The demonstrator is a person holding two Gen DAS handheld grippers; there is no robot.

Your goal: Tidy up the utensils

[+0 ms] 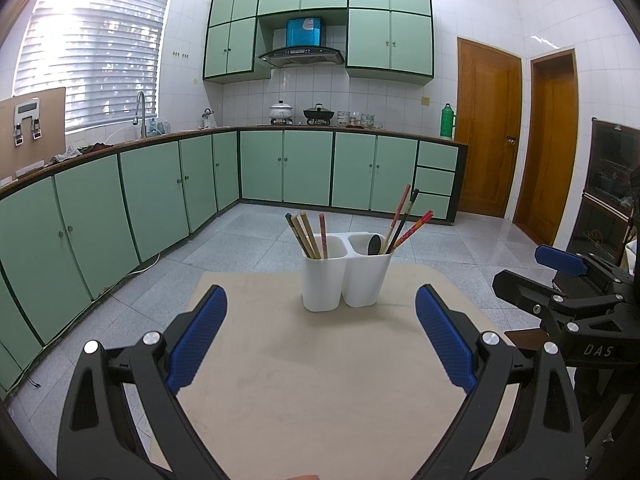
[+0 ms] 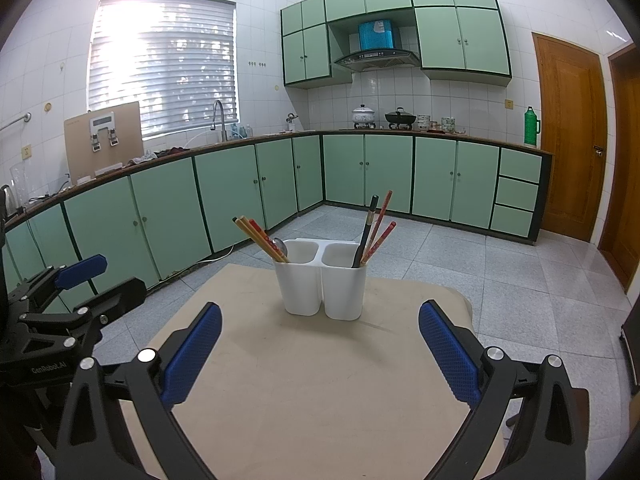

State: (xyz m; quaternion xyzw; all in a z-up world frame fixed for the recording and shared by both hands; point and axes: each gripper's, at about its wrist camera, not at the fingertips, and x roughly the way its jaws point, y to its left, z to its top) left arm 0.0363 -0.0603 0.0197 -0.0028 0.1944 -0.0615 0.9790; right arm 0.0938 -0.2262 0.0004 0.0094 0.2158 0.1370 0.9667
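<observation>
Your white two-cup holder (image 1: 346, 276) stands upright toward the far end of the beige table (image 1: 312, 380), square ahead of both tools. From your left-hand camera, the left cup carries a bundle of chopsticks (image 1: 308, 236), tan, dark and one red, fanning up to the left; the right cup has a dark spoon (image 1: 375, 244) tucked at its rim and more red and black chopsticks (image 1: 404, 220) leaning off to the right. From your right-hand camera the spoon (image 2: 279, 246) looks to sit with the left bundle instead, so which cup it is in cannot be settled. Your left gripper (image 1: 320, 336) hangs over the near part of the table, blue pads spread wide, nothing between them. Your right gripper (image 2: 320, 344) matches it, fingers released and apart, well short of the holder (image 2: 322, 280). Each tool shows at the edge of the other's view. Beyond the table: grey tiled floor (image 1: 248, 236), green cabinets (image 1: 152, 196), and a wooden door (image 1: 486, 132) far right.
</observation>
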